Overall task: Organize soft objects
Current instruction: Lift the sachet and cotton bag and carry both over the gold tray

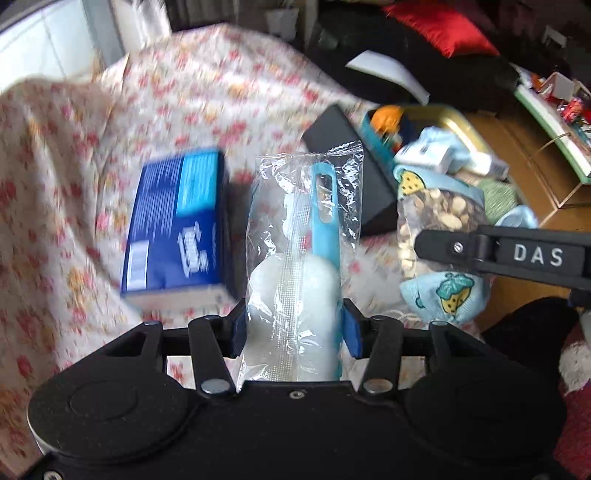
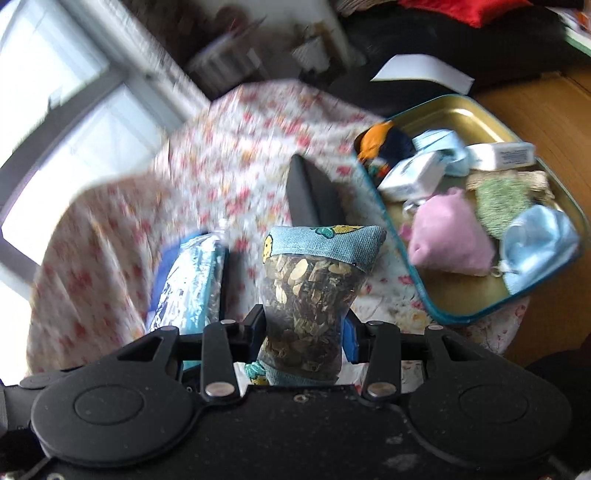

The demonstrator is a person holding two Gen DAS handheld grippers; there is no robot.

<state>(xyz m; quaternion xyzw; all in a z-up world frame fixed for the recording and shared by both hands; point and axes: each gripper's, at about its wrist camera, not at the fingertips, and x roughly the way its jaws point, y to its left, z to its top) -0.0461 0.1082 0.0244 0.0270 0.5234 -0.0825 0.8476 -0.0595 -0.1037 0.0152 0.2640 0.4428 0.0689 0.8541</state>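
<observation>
My left gripper (image 1: 293, 325) is shut on a clear plastic packet (image 1: 301, 258) holding a white puff on a blue handle, above the floral cloth (image 1: 110, 147). My right gripper (image 2: 304, 328) is shut on a sachet (image 2: 310, 295) with a clear window of dried bits and blue printed fabric ends; it also shows in the left wrist view (image 1: 436, 236). A teal-rimmed gold tin (image 2: 454, 107) at the right holds a pink pouch (image 2: 448, 236), a green knitted piece (image 2: 502, 203), light blue satin items (image 2: 539, 240) and small white boxes (image 2: 410, 177).
A blue tissue box (image 1: 177, 225) lies on the cloth left of the packet. A black box (image 1: 354, 155) lies between it and the tin. A red cushion (image 1: 439, 26) and dark clutter are behind. A wooden surface (image 2: 535, 110) lies at the right.
</observation>
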